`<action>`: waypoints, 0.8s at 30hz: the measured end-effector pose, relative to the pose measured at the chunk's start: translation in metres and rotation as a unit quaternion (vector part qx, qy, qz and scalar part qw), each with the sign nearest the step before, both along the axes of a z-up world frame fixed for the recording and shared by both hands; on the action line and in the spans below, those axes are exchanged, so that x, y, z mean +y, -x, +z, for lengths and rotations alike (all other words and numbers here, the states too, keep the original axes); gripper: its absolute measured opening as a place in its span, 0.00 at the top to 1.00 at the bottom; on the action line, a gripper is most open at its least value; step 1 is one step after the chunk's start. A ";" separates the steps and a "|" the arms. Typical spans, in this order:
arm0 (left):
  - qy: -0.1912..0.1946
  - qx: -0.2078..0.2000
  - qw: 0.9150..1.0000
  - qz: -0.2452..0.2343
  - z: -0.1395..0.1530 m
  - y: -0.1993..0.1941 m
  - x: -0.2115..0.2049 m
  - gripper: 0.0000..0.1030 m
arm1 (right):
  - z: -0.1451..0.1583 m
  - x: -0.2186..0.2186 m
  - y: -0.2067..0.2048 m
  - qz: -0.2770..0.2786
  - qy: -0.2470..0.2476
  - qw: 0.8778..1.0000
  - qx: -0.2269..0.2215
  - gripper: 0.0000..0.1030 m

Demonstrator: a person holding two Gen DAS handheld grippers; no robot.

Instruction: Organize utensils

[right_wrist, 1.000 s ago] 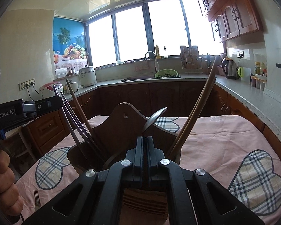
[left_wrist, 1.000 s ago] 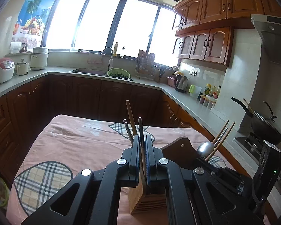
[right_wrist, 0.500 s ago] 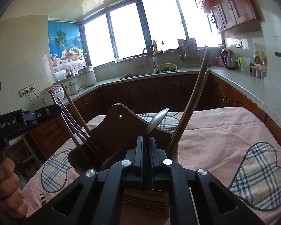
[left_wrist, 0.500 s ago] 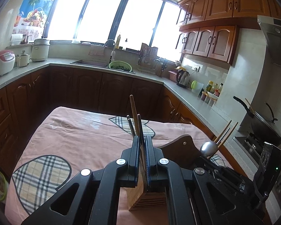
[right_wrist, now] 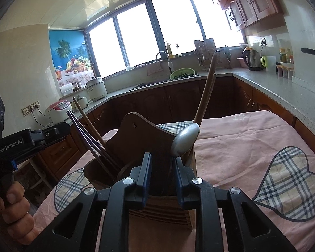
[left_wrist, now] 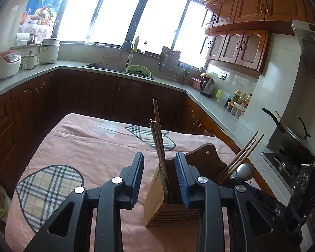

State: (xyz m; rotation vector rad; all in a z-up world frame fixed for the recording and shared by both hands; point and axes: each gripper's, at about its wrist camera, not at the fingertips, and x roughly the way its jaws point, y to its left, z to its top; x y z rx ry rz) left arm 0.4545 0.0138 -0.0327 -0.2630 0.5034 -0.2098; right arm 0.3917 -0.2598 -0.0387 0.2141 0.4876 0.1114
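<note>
Wooden utensil holder [left_wrist: 170,205] on the pink-clothed counter [left_wrist: 90,147], chopsticks [left_wrist: 159,138] upright in its left compartment, metal spoon [right_wrist: 184,140] and wooden handle [right_wrist: 205,90] at its right. "GenRobot.AI" readable only in the right wrist view, on the left gripper's body. Left gripper [left_wrist: 159,176] opening, chopsticks between untouched. Right gripper [right_wrist: 161,174] opening, gripping nothing, spoon just above.
</note>
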 end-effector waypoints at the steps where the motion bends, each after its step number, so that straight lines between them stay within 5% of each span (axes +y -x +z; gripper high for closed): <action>1: 0.002 0.001 1.000 0.002 0.000 0.003 0.001 0.61 | 0.001 0.000 0.001 -0.001 0.000 1.000 0.000 0.76; 9: 0.008 0.010 1.000 0.010 0.003 0.020 0.011 0.54 | 0.003 0.003 0.009 -0.001 0.007 1.000 -0.001 0.70; 11: 0.012 0.011 1.000 0.013 0.003 0.024 0.016 0.53 | 0.003 0.002 0.013 -0.010 0.013 1.000 -0.003 0.59; 19: 0.016 0.017 1.000 0.012 0.006 0.041 0.018 0.50 | -0.001 -0.004 0.023 -0.020 0.004 1.000 0.004 0.57; 21: 0.014 0.017 1.000 0.014 0.008 0.049 0.019 0.40 | -0.002 -0.005 0.028 -0.023 0.003 1.000 0.004 0.57; 24: 0.012 0.023 0.999 0.022 0.008 0.068 0.021 0.18 | -0.002 -0.008 0.039 -0.029 -0.003 1.000 0.003 0.40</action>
